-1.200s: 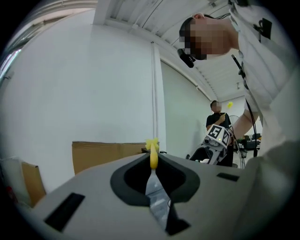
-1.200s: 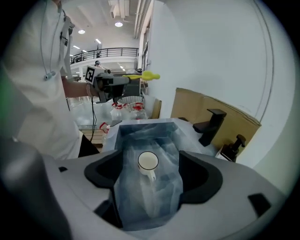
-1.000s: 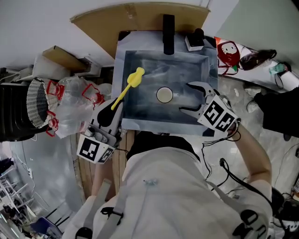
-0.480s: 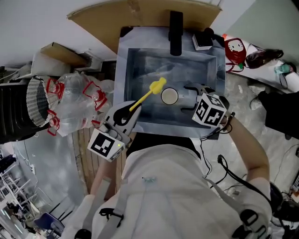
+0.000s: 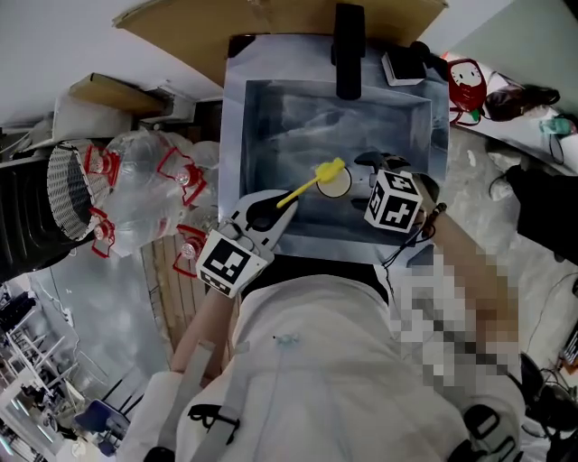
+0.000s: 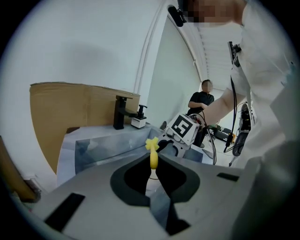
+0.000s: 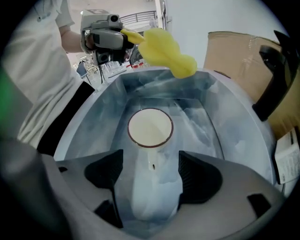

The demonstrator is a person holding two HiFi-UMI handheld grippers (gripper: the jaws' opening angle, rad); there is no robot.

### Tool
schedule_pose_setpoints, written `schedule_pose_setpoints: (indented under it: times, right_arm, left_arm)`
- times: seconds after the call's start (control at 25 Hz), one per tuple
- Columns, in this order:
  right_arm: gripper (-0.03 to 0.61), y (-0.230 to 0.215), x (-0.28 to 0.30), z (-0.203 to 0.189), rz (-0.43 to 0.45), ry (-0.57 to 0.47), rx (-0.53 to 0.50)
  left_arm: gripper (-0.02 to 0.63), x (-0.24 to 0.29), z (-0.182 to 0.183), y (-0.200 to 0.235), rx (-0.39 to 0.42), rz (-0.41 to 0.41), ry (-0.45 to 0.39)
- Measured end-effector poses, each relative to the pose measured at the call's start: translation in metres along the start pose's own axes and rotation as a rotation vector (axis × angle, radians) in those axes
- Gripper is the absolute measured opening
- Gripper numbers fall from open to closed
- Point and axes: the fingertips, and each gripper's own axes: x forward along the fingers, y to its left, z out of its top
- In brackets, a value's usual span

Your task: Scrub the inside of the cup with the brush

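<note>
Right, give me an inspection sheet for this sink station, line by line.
Surface: sink lined with clear film, black faucet at the back.
Job's things: white cup upright in the sink; yellow brush, head in the air near the rim, not inside.
Clutter: plastic bags and a mesh basket left of the sink.
Grippers: left hand-held gripper shut on the brush handle; right hand-held gripper open, cup between its jaws, not clamped.
Cables: black leads hanging from the right hand-held gripper.
Surroundings: cardboard behind the sink; a person standing in the background.
</note>
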Motion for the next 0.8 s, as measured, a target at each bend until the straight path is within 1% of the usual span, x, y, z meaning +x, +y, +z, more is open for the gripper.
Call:
schedule_pose_setpoints:
  times: [0.12, 0.28, 0.44, 0.52, 0.56, 0.6, 0.64, 0.72, 0.76, 0.8]
  right_arm:
    - [0.356, 0.000, 0.013, -0.005, 0.007, 0.032, -0.019]
    - [0.356, -0.001, 0.026, -0.006, 0.013, 0.071, -0.059]
    - [0.354, -0.001, 0.035, -0.007, 0.033, 0.093, -0.057]
    - [0.342, -0.002, 0.039, -0.006, 0.034, 0.095, -0.055]
    - [0.309, -0.003, 0.040, -0.005, 0.029, 0.097, -0.060]
    - [0.244, -0.004, 0.041, -0.005, 0.021, 0.100, -0.069]
    - [0.203, -0.005, 0.041, -0.006, 0.014, 0.104, -0.078]
    - [0.170, -0.006, 0.043, -0.008, 0.008, 0.120, -0.087]
    - [0.109, -0.007, 0.044, -0.010, 0.004, 0.129, -0.091]
    - [0.075, -0.007, 0.044, -0.011, -0.002, 0.136, -0.098]
  left_arm:
    - [0.035, 0.006, -0.013, -0.002, -0.026, -0.013, 0.041]
    - [0.035, 0.007, -0.023, -0.003, -0.039, -0.021, 0.085]
    - [0.035, 0.009, -0.034, -0.005, -0.051, -0.054, 0.139]
    - [0.035, 0.011, -0.039, -0.004, -0.045, -0.064, 0.168]
    - [0.035, 0.012, -0.040, -0.004, -0.042, -0.070, 0.178]
    - [0.034, 0.013, -0.041, -0.005, -0.038, -0.078, 0.184]
    - [0.035, 0.014, -0.041, -0.005, -0.034, -0.088, 0.188]
    - [0.034, 0.017, -0.042, -0.005, -0.024, -0.104, 0.197]
    - [0.034, 0.018, -0.043, -0.004, -0.019, -0.109, 0.203]
    - [0.035, 0.020, -0.043, -0.003, -0.013, -0.113, 0.212]
